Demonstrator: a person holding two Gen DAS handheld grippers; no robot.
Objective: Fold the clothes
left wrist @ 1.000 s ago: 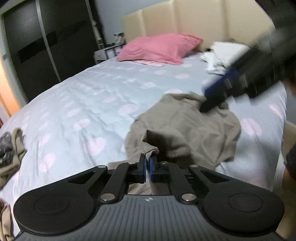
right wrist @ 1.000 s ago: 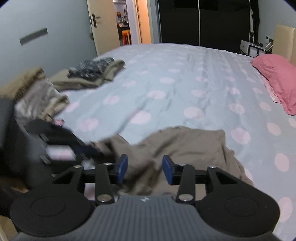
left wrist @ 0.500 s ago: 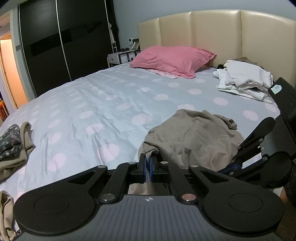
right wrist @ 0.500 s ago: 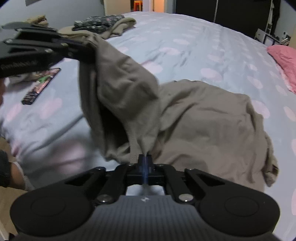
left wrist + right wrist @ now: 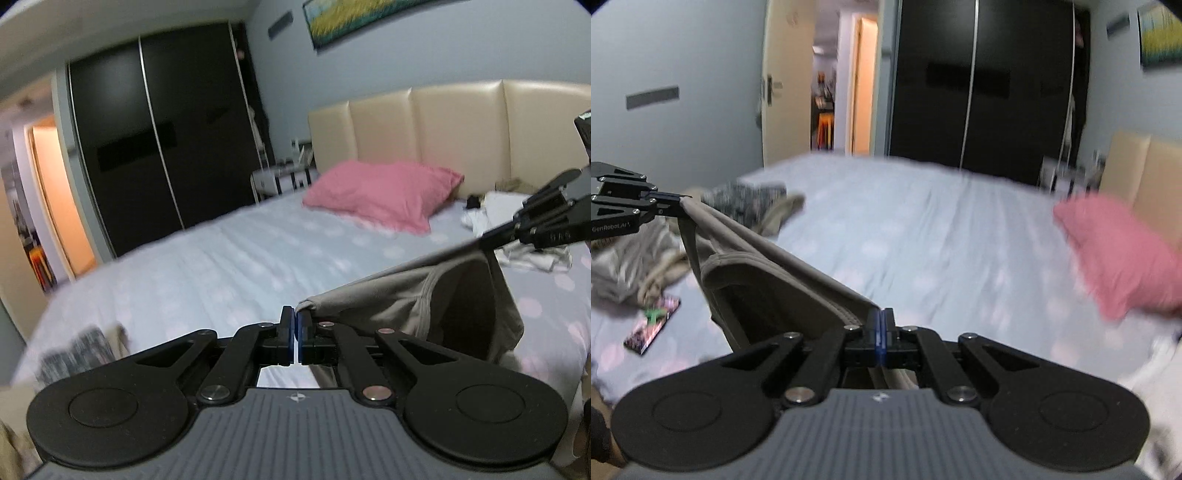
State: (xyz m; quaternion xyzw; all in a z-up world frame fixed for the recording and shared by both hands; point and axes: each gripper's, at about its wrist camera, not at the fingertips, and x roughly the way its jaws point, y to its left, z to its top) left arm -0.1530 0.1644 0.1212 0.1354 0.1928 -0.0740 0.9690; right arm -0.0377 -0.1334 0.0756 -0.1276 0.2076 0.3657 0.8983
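A taupe garment [image 5: 436, 295] hangs stretched in the air above the bed, held at two corners. My left gripper [image 5: 296, 325] is shut on one corner of its top edge. My right gripper [image 5: 881, 325] is shut on the other corner; it also shows at the right of the left wrist view [image 5: 491, 240]. In the right wrist view the garment [image 5: 768, 273] runs taut from my fingers to the left gripper [image 5: 677, 203] at the far left. The neckline opening sags below the tight top edge. The lower part of the garment is hidden.
The bed [image 5: 229, 266] has a pale blue sheet with pink dots and a pink pillow [image 5: 380, 194] by the beige headboard. White clothes [image 5: 517, 225] lie at the right. More clothes [image 5: 753, 206] and a small colourful packet [image 5: 652, 325] lie at the foot end.
Both grippers have lifted the garment off the bed and pulled apart, so its top edge is now taut between them. Both views have tilted up toward the room.
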